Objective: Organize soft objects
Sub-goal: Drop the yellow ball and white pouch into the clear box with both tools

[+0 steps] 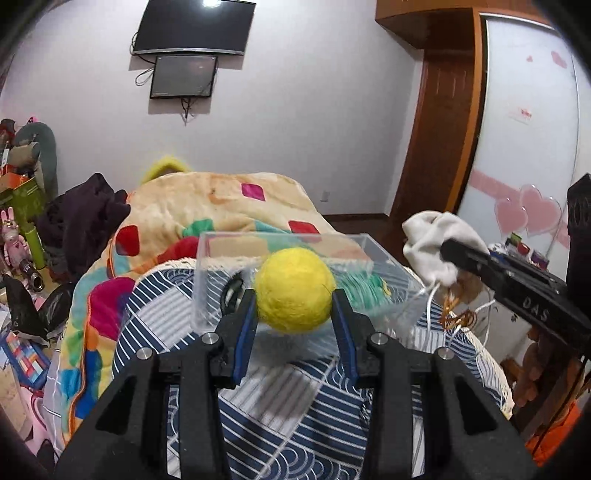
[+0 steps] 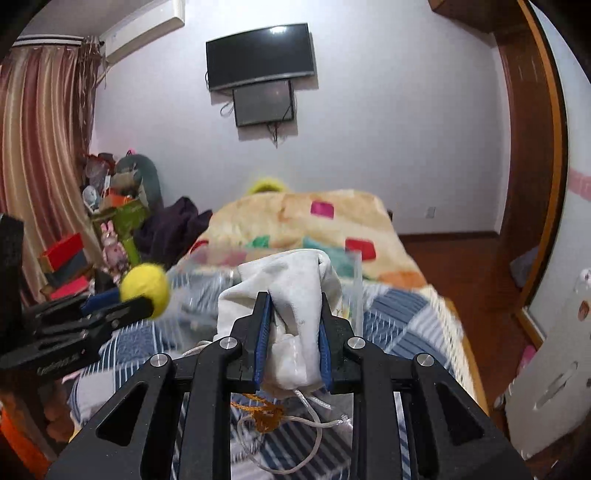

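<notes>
The yellow felt ball (image 1: 294, 290) sits pinched between the blue-padded fingers (image 1: 245, 325) of the left tool (image 1: 295, 314), which is closed onto it from both sides; the ball is held in the air just in front of the near wall of a clear plastic box (image 1: 280, 251); from the right wrist view the same ball (image 2: 145, 289) shows at the tip of the left tool (image 2: 147, 301), off to the left and blurred. The white cloth pouch (image 2: 295, 314) is gripped by the right tool (image 2: 294, 306), whose jaws are drawn in on the bunched fabric with the cloth bulging up above them; its white drawstring (image 2: 295, 443) and an orange-gold cord (image 2: 266, 413) hang below the tool; in the left wrist view the pouch (image 1: 432, 240) hangs at the tip of the right tool (image 1: 448, 251), beside the right edge of the box. The box stands on a blue and white patterned quilt (image 1: 295, 387) spread over the bed; something dark and something green lie inside it, though through the blurred wall I cannot tell what they are. Beyond lies a colourful blanket (image 1: 229, 206) with a dark garment (image 1: 85, 210) at its left; a television (image 1: 192, 26) and a smaller screen (image 1: 183, 75) hang on the far wall.
</notes>
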{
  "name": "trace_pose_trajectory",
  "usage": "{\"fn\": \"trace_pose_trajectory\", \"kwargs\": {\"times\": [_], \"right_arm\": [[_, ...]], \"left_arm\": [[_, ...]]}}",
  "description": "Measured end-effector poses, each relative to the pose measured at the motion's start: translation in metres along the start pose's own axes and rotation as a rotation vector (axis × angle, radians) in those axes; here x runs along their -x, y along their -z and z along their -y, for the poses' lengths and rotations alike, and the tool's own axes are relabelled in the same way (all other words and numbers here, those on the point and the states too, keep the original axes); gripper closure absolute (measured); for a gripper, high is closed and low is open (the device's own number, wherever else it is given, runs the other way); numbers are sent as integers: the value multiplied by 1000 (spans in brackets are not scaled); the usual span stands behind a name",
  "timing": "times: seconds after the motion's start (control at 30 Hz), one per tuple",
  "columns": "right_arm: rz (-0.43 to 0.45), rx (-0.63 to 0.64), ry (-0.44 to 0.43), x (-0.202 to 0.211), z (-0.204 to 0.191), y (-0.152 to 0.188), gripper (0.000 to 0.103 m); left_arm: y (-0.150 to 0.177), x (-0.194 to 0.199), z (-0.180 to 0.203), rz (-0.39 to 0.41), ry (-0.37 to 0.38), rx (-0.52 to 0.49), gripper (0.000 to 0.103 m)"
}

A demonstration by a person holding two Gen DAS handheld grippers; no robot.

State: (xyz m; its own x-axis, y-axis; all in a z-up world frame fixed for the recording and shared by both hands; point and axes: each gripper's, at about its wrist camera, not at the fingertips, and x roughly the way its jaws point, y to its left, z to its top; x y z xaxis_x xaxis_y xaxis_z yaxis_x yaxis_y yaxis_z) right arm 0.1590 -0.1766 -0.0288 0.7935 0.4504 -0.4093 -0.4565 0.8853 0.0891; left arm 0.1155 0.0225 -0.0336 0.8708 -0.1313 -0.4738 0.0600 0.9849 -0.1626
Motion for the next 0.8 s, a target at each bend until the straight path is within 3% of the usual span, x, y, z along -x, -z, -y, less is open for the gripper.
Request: {"fn": "trace_pose_trajectory", "kwargs": {"times": [0.3,0.57,0.8], "right_arm": [[6,8,24,-35,-9,-20,82],[-129,32,12,-79,-15,-3,82],[-231,58,-1,-93,-13,11,79]], "left_arm": [[-11,-31,-4,-26,-16,5,63],[0,-69,3,-115,-26,-27,63],[6,-83,3,-142,-36,-41,63]]}}
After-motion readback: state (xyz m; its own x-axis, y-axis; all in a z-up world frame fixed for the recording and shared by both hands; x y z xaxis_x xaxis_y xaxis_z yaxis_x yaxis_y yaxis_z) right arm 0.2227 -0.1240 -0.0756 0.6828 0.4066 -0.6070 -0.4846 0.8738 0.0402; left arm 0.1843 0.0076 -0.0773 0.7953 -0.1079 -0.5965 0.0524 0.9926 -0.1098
